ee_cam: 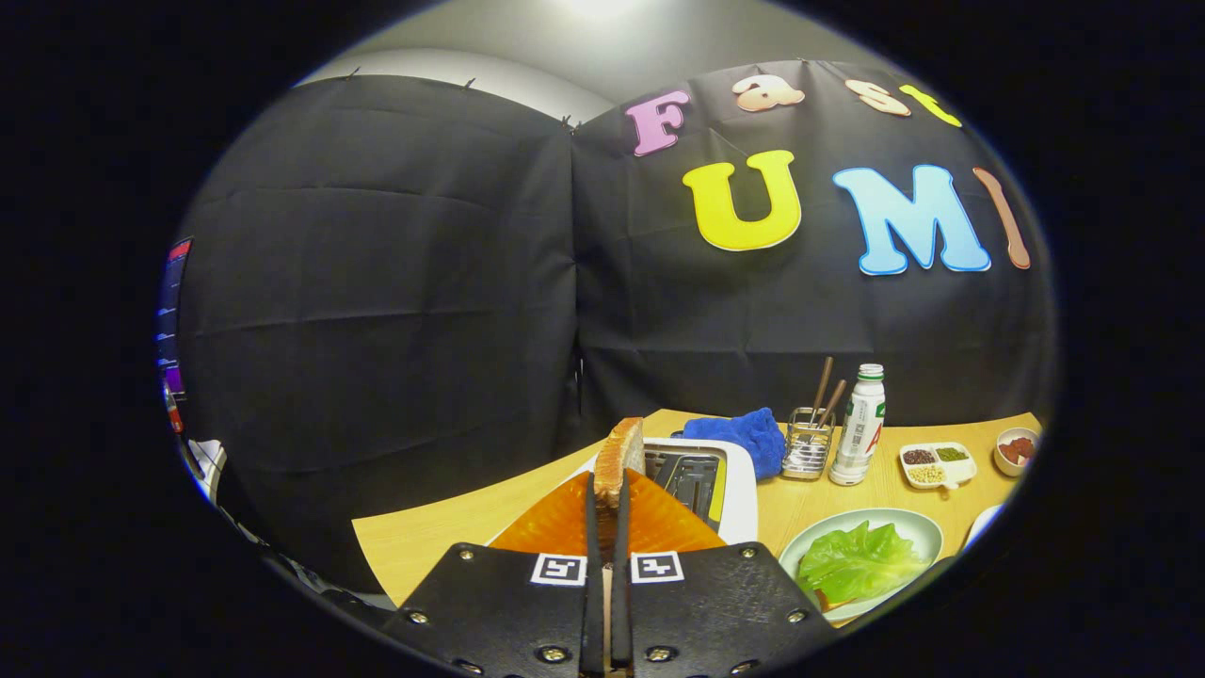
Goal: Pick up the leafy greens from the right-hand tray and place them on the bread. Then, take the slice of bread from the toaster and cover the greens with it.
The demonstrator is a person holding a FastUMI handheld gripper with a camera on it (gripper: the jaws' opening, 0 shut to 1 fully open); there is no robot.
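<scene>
One slice of bread (619, 458) is clamped edge-on between the gripper (608, 490) fingers, lifted just above the toaster (701, 476); thin grip, so it could twist or drop w/ a quick swing. Right of the toaster the greens (859, 561) lie on a plate (918, 529), bread peeking beneath; cloth (739, 435), chopstick holder (808, 450) & bottle (861, 426) stand behind the toaster, not in the way.

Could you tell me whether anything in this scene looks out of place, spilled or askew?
Nothing stands out. The gripper is shut on the bread slice above the toaster, and the greens lie tidily on the plate.
</scene>
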